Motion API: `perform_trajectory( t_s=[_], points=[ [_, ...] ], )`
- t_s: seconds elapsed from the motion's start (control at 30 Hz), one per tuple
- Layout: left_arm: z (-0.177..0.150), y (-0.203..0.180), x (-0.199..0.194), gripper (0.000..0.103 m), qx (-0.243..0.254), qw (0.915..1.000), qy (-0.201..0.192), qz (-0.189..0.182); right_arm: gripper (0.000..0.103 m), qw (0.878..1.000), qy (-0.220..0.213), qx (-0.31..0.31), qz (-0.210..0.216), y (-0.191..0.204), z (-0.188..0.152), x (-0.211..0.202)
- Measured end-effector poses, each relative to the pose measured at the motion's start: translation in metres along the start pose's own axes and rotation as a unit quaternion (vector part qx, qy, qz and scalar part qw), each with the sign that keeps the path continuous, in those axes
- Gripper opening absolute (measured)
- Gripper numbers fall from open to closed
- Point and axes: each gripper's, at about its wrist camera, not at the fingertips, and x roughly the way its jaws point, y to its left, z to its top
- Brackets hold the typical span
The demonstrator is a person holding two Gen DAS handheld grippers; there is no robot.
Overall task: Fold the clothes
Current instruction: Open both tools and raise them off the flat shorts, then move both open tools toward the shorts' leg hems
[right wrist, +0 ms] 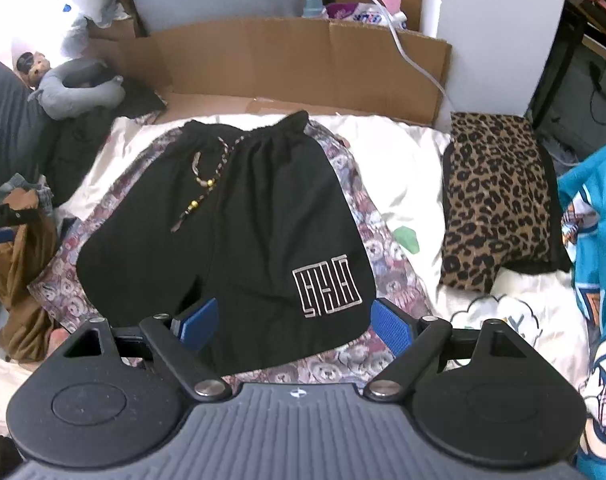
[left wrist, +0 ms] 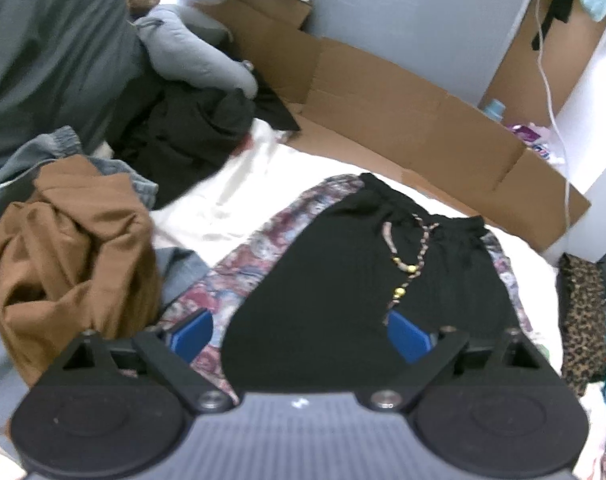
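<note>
Shorts [right wrist: 231, 216] flat on bed [right wrist: 407, 160], waistband at 12 o'clock, hems nearest. Left gripper [left wrist: 301, 334] and right gripper [right wrist: 293, 322] both released, empty, above hems. Next: pinch each hem corner, both layers, fold evenly; keep drawstring [right wrist: 207, 178] tucked inside.

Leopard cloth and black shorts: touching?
Apart. The right wrist view shows white bedding between the leopard cloth and the black shorts.
</note>
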Motion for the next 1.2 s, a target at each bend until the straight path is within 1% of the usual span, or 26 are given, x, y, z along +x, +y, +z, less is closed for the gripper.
perform_trajectory(
  t_s=[0.17,0.33,0.53,0.67,0.77,0.87,0.93,1.0,1.03,1.1,1.13,1.2],
  points=[
    [-0.004,0.018,0.007,0.096,-0.021,0.9997,0.014,0.006,0.088,1.0,0.01,0.019,-0.017,-0.001,-0.019,0.003],
    [-0.016,0.032,0.019,0.096,-0.028,0.999,0.03,0.017,0.088,0.999,0.015,0.021,-0.037,0.0,-0.035,0.016],
    [-0.036,0.057,0.032,0.096,-0.056,0.9969,0.039,0.038,0.088,0.998,0.031,0.014,-0.043,0.005,-0.046,0.038],
    [-0.049,0.072,0.033,0.096,-0.078,0.9949,0.04,0.049,0.088,0.998,0.038,0.012,-0.049,0.009,-0.053,0.053],
    [-0.058,0.079,0.031,0.095,-0.087,0.994,0.037,0.054,0.088,0.998,0.043,0.015,-0.051,0.013,-0.061,0.063],
    [-0.068,0.08,0.03,0.094,-0.086,0.994,0.036,0.057,0.088,0.998,0.049,0.015,-0.045,0.019,-0.07,0.073],
    [-0.073,0.081,0.027,0.092,-0.088,0.9937,0.03,0.062,0.088,0.998,0.046,0.007,-0.04,0.026,-0.075,0.079],
    [-0.079,0.083,0.022,0.09,-0.097,0.9923,0.009,0.077,0.088,0.999,0.036,-0.008,-0.03,0.034,-0.079,0.084],
    [-0.082,0.085,0.021,0.089,-0.099,0.9921,0.003,0.078,0.088,0.999,0.03,-0.015,-0.024,0.038,-0.081,0.086],
    [-0.086,0.088,0.02,0.084,-0.104,0.9918,-0.007,0.074,0.088,0.999,0.016,-0.033,-0.012,0.046,-0.086,0.09],
    [-0.089,0.091,0.019,0.084,-0.109,0.9912,-0.013,0.075,0.088,0.999,0.013,-0.038,-0.01,0.05,-0.088,0.093],
    [-0.094,0.097,0.02,0.079,-0.12,0.9885,-0.029,0.087,0.088,0.999,0.008,-0.046,-0.007,0.058,-0.091,0.098]
  ],
)
